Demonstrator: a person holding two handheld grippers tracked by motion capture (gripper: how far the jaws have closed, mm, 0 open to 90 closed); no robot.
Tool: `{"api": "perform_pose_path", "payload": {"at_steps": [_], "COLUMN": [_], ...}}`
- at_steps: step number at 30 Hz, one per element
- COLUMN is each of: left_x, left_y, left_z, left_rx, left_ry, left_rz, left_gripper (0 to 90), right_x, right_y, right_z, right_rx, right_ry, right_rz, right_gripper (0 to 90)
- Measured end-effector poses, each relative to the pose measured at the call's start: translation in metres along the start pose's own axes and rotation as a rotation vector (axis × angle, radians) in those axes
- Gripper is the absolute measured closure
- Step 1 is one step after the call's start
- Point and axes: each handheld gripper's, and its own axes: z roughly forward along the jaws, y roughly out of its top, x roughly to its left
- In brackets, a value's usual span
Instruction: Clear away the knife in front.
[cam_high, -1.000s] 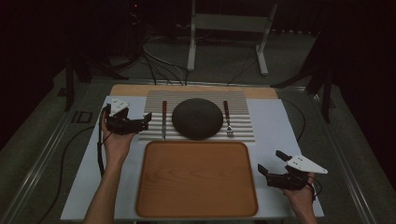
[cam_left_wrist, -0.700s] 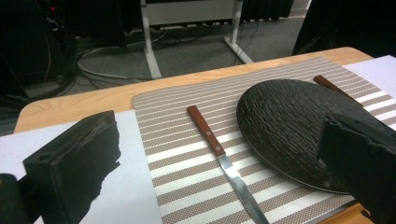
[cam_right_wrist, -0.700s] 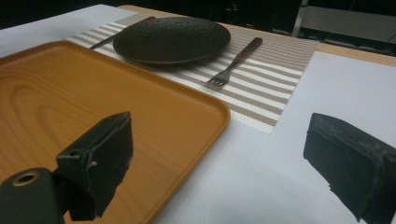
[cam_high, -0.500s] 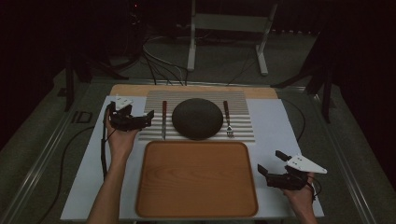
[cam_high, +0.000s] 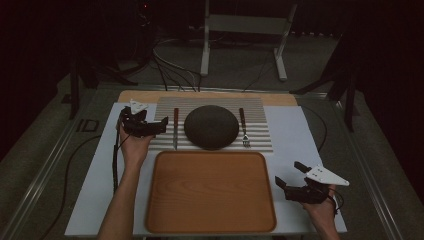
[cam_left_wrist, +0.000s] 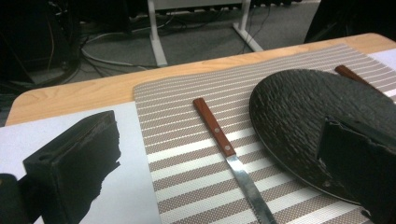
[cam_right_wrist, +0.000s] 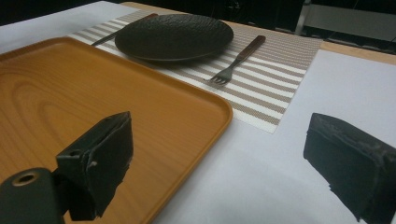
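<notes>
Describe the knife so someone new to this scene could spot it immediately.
Find the striped placemat behind the wooden tray. The knife lies left of the dark plate, nearest the left gripper. Unlike the fork on the plate's right, it ends in a flat blade.

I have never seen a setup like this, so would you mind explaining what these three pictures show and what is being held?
A person sits at a table holding a hand-held two-jaw gripper in each hand. The high view looks down from above: the left gripper hovers beside a knife, and the right gripper hovers by the wooden tray. The other two pictures come from cameras riding on each gripper, looking along its black jaws. On a striped placemat lie the knife, a dark plate and a fork. Both grippers are open and hold nothing.
</notes>
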Motion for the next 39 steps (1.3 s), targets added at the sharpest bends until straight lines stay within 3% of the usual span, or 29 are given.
{"api": "perform_pose_path", "payload": {"at_steps": [20,39], "left_x": [-0.004,-0.007], "left_y": [0.009,0.005], "left_z": [0.020,0.047], "left_rx": [0.030,0.052], "left_ry": [0.016,0.023], "left_rz": [0.028,-0.009], "left_gripper": [0.5,0.6], "right_x": [0.000,0.000], "right_y": [0.000,0.000], "right_z": [0.000,0.001], "right_rx": [0.005,0.006], "right_ry": [0.000,0.002], "right_rz": [-0.007,-0.006], "right_gripper": [8.4,8.3]}}
